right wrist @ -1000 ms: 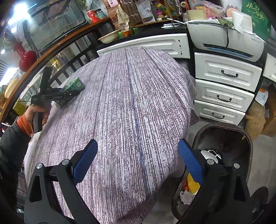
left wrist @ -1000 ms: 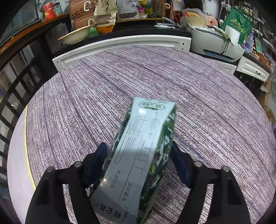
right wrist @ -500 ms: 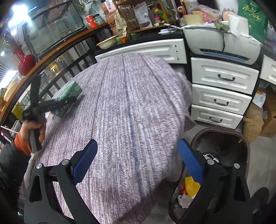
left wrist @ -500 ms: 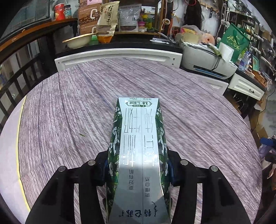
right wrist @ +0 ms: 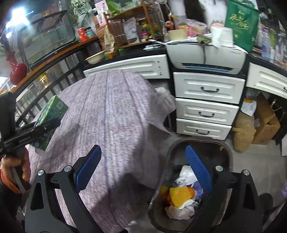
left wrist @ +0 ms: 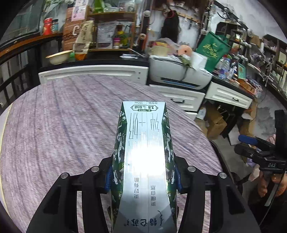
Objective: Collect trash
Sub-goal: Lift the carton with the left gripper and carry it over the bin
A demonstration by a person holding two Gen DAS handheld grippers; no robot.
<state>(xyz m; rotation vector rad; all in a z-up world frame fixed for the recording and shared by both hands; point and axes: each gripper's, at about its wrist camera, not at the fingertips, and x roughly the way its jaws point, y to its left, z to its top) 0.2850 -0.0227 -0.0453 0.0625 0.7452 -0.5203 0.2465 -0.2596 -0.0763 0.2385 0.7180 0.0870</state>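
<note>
Right wrist view: left gripper [right wrist: 41, 129] clamped on carton [right wrist: 51, 116] at nine o'clock, trash bin [right wrist: 227, 152] at four o'clock under wide-open right gripper [right wrist: 141, 168].

A round table [right wrist: 114, 107] under a purple-and-white woven cloth fills the middle of this cluttered room. Behind it runs a black-topped counter [left wrist: 100, 61] with white drawer fronts, and a white printer [right wrist: 206, 55] sits above a stack of three white drawers [right wrist: 206, 105] with dark handles. A wooden shelf [left wrist: 114, 26] crammed with packets and jars stands on the counter. Off to the left, a dark railing [right wrist: 44, 86] with a wood rail curves past a red vase [right wrist: 18, 71], under a bright ceiling light [right wrist: 18, 14]. Cardboard boxes [right wrist: 265, 123] sit on the grey floor.
</note>
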